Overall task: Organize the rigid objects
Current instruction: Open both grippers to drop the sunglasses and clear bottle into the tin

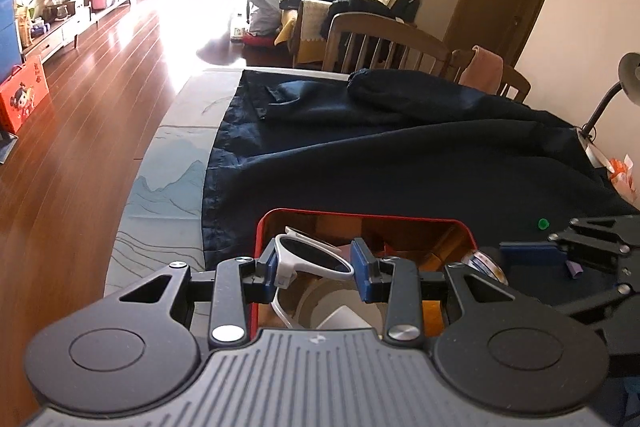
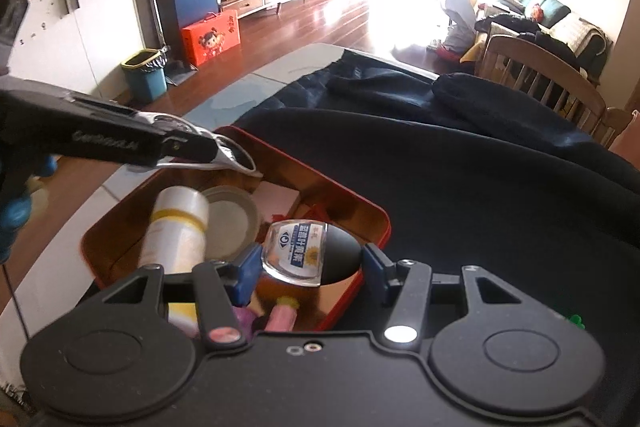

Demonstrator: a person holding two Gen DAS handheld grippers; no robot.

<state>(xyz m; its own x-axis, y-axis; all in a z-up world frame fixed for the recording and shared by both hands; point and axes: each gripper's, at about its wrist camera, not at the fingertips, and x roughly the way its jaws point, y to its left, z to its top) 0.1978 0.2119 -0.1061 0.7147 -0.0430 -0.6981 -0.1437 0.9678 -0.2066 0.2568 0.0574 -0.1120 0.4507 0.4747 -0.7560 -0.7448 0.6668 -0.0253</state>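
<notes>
White-framed dark-lens sunglasses [image 1: 310, 255] clamped between left gripper [image 1: 316, 265] fingers, long axis crosswise, over red metal tin [image 1: 268, 227]. Right gripper [image 2: 308, 267] fingers hold clear labelled bottle with black cap [image 2: 308, 253], cap pointing right.

Both wrist cameras look steeply down past their own jaws, close above the same red tin [image 1: 464, 227] [image 2: 376, 215] just ahead.

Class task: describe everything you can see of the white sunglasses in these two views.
The sunglasses have a glossy white plastic frame and dark lenses. The left gripper clamps them between its blue pads above the open red tin. They hang tilted, one arm folded downward, touching nothing else. The right view shows only their frame past the gripper.
</notes>
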